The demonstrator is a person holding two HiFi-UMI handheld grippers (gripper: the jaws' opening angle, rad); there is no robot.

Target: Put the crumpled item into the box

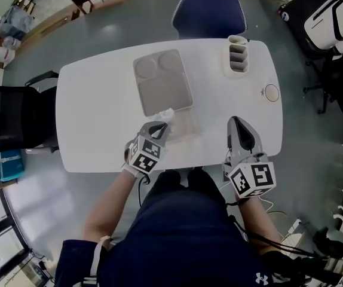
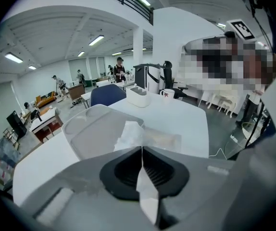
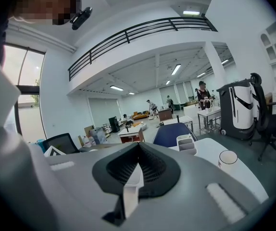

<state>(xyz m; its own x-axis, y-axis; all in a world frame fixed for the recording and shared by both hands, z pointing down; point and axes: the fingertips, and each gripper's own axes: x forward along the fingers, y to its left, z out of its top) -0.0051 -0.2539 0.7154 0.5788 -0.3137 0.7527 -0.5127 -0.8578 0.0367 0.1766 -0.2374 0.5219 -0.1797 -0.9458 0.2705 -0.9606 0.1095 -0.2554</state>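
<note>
The crumpled white tissue [image 1: 166,115] lies at the near edge of the shallow grey box [image 1: 162,82] on the white table [image 1: 100,112]. My left gripper [image 1: 161,126] is shut on the tissue; in the left gripper view the tissue [image 2: 130,134] sticks out past the closed left gripper [image 2: 142,152], just short of the box [image 2: 92,131]. My right gripper [image 1: 236,123] rests over the table's near right part, shut with nothing in it. In its own view the right gripper [image 3: 137,150] points level across the room.
A clear plastic piece [image 1: 188,124] lies right of the tissue. A white divided holder [image 1: 238,55] and a small cup [image 1: 271,92] stand at the table's far right. A blue chair [image 1: 210,14] is beyond the table, a black chair [image 1: 16,118] to its left.
</note>
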